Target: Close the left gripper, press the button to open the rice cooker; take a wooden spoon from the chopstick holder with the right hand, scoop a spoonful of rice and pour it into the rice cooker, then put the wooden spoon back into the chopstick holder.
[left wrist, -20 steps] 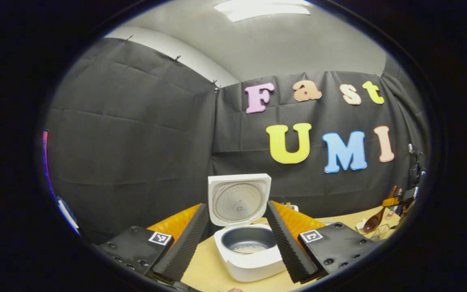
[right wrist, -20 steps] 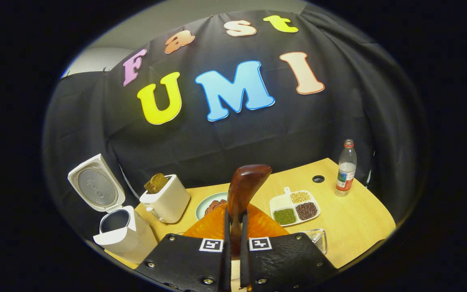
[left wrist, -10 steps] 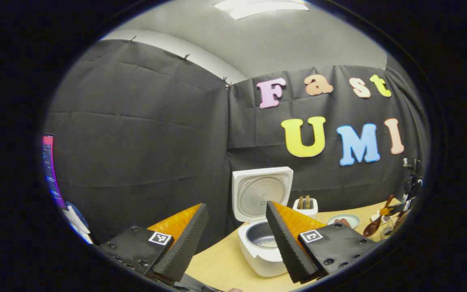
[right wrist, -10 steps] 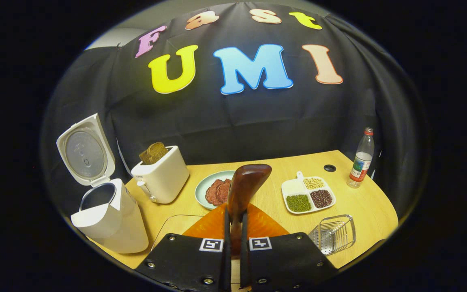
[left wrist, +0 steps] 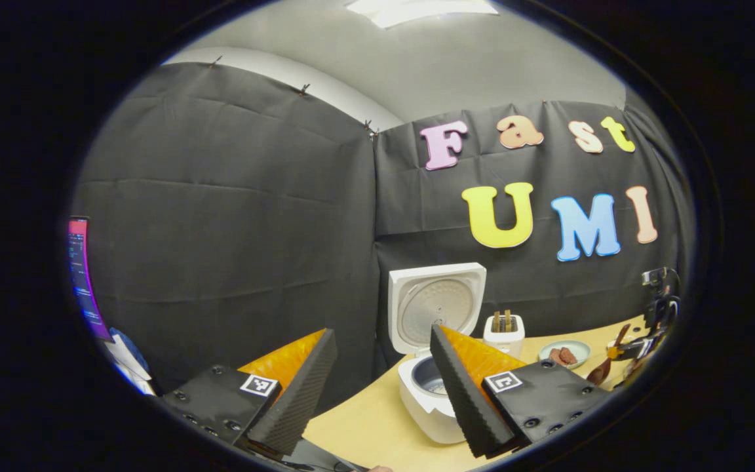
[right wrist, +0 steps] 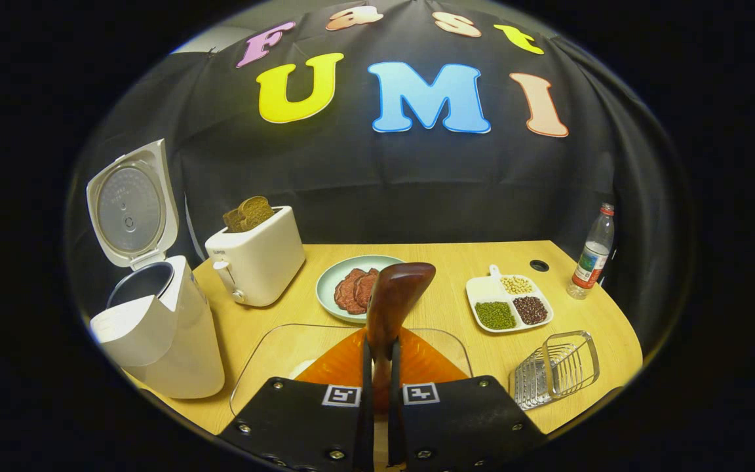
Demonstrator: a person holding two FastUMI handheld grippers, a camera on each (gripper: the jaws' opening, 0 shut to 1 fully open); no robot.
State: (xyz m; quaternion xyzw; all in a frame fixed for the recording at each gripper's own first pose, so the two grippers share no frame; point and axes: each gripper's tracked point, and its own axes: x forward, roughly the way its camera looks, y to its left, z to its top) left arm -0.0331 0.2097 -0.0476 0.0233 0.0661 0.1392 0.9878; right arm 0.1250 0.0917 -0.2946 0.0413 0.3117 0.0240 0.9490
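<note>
The right gripper [right wrist: 377, 367] clamps its 2 fingers on the handle of the spoon [right wrist: 394, 298], a light, stiff, smooth piece likely to pivot, over the desk's [right wrist: 436, 252] near edge, while the left gripper [left wrist: 381, 387] gapes empty.

A staged kitchen corner in a recording booth: black cloth [right wrist: 417, 177] hangs as walls behind a wooden bench [right wrist: 443, 314] carrying a rice cooker [right wrist: 154, 328], toaster [right wrist: 259, 255] and plate of food [right wrist: 345, 288], with a lit screen [left wrist: 82, 275] at far left.

Toaster [right wrist: 256, 252] crowds open rice cooker [right wrist: 154, 328].
</note>
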